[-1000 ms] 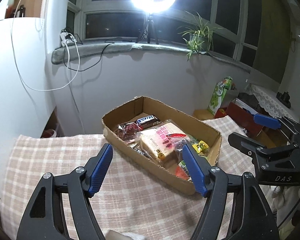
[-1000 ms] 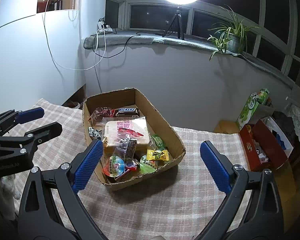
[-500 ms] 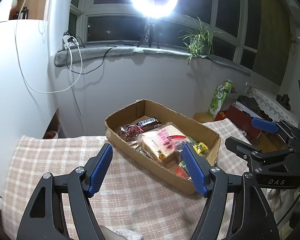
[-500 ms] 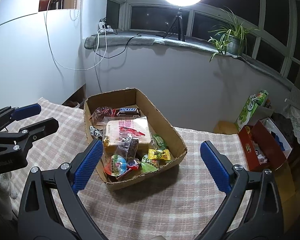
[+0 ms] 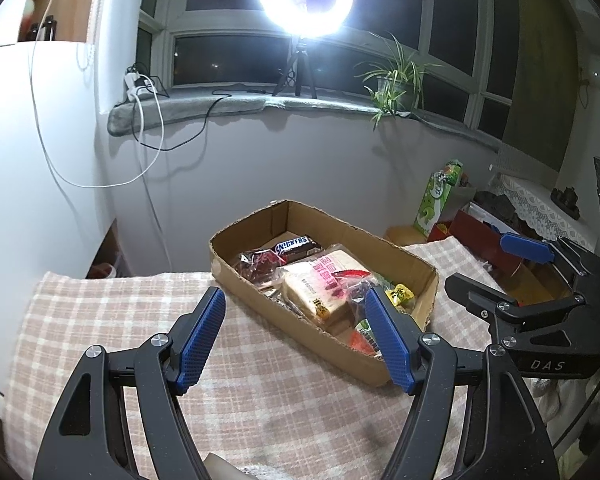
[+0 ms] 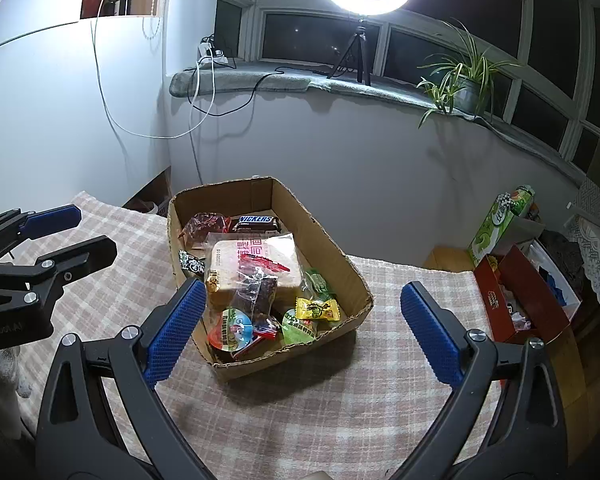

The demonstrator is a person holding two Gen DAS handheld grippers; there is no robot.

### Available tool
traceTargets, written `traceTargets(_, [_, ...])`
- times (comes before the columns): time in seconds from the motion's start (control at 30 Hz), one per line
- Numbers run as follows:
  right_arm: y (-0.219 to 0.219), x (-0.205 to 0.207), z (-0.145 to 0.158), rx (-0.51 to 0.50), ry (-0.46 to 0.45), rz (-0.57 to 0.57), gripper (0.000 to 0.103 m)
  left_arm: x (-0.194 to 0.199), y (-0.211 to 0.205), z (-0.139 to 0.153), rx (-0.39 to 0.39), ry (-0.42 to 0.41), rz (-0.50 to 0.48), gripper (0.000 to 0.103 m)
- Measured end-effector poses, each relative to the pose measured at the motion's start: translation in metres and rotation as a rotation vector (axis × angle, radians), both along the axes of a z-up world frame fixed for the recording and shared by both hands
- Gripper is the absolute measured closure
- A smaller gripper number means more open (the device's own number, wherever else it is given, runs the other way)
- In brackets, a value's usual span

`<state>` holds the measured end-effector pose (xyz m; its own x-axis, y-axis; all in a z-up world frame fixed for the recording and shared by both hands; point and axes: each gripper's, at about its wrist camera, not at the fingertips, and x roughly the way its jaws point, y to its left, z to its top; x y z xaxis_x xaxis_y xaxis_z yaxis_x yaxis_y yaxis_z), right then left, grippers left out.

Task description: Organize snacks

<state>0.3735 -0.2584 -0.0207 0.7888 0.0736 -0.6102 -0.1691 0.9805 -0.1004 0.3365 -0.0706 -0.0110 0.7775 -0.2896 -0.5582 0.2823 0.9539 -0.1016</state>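
Two tools are up and both carry nothing. From my seat the left tool [image 5: 296, 332] stands with its blue pads well apart above the checked cloth on the counter [image 5: 100, 320], short of the cardboard box [image 6: 332, 248]. The right tool [image 6: 300, 328] is spread wider, and in its own view its left pad sits just in front of the box's near corner, with no snack between the pads.

I judge the job almost done, if the box is where the snacks belong. Reading the box from left to right in the right wrist view: a dark red packet [image 6: 204, 226] and a Snickers bar [image 6: 258, 222] lie at the far end, a wrapped slab of bread [image 6: 256, 268] fills the middle, and a clear bag of dark pieces [image 6: 260, 300] rests on it. A round cup snack [image 6: 232, 330], a yellow candy [image 6: 318, 310] and green sweets [image 6: 296, 326] crowd the near end. I see no snack loose on the cloth, so perhaps only tidying remains.

Whatever lies under the bread and bag is hidden from me. At the lower edge of both views something pale is cut off, and I cannot tell what it is. Off to the right, a red box [image 6: 528, 296] holds things too small to name.
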Motion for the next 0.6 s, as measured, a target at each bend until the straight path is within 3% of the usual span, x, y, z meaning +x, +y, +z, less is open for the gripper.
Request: traceTargets(0.6, [-0.0033, 0.0, -0.0075, 0.004, 0.012, 0.007, 0.003, 0.0005, -0.0018, -0.0007, 0.0, 0.003, -0.003, 0.03])
